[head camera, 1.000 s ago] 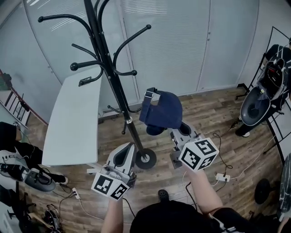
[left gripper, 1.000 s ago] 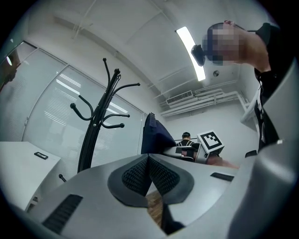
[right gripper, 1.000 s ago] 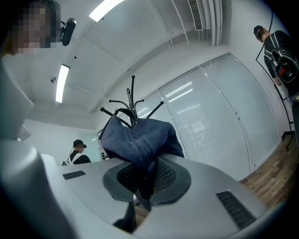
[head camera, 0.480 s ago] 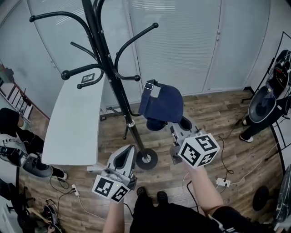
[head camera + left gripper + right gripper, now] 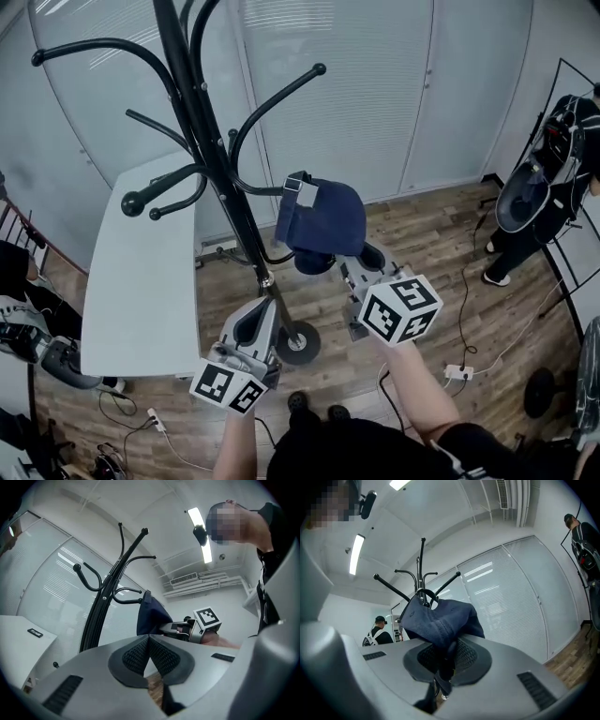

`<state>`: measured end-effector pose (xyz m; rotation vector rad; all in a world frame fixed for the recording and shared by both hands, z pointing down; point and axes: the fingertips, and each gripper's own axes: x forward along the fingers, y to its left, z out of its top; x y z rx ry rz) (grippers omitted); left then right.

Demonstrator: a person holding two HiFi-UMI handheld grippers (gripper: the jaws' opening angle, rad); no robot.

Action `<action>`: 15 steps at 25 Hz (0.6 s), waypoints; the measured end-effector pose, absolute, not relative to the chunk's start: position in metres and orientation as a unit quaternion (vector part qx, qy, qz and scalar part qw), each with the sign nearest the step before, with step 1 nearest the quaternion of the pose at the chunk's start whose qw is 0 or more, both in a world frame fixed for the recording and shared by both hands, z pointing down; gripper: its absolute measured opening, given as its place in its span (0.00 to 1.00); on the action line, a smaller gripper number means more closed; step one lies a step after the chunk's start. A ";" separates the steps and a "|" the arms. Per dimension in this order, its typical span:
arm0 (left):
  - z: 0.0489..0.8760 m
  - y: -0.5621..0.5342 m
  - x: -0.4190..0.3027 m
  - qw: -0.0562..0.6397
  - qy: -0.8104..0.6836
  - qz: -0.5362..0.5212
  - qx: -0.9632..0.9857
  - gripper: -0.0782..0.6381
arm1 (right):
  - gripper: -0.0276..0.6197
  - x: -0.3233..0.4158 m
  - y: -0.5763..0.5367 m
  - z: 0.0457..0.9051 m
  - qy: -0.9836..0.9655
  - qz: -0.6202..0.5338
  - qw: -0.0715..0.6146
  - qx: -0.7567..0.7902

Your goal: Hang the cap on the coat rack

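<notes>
At 9 o'clock from the cap [image 5: 323,220] sits a coat rack hook [image 5: 260,188], so I'd ease the strap gap over its tip. On the right gripper [image 5: 336,267] the fingers [image 5: 473,656] are clamped on the cap; the left gripper [image 5: 261,309] has its own together, empty.

I see the cap [image 5: 323,220], navy blue with a pale strap tab at its back, held up in the air and pinched by its lower edge in the right tongs [image 5: 444,658]. Its back sits just beside a short lower hook [image 5: 255,187] of the coat rack [image 5: 197,122] (touching or not, I cannot tell). The rack is black and upright, with curved, ball-tipped arms and a round base [image 5: 298,343] on the wooden floor.
</notes>
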<state>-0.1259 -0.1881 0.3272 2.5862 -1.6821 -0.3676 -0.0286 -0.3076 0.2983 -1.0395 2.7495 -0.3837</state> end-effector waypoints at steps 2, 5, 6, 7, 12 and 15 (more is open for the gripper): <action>0.317 -0.201 -0.141 0.017 -0.530 -0.121 0.839 0.13 | 0.10 -0.043 -0.316 0.291 0.921 -0.128 0.087 -0.358; 0.320 -0.214 -0.170 0.019 -0.514 -0.131 0.847 0.13 | 0.10 -0.073 -0.320 0.299 0.918 -0.126 0.077 -0.369; 0.326 -0.218 -0.178 0.020 -0.509 -0.135 0.850 0.13 | 0.10 -0.083 -0.321 0.306 0.917 -0.124 0.072 -0.373; 0.332 -0.221 -0.183 0.021 -0.503 -0.137 0.853 0.13 | 0.10 -0.089 -0.322 0.313 0.916 -0.124 0.068 -0.376; 0.335 -0.234 -0.179 0.021 -0.480 -0.139 0.866 0.13 | 0.10 -0.091 -0.325 0.322 0.912 -0.120 0.061 -0.388; 0.341 -0.236 -0.193 0.021 -0.467 -0.143 0.872 0.13 | 0.10 -0.107 -0.324 0.329 0.909 -0.117 0.058 -0.397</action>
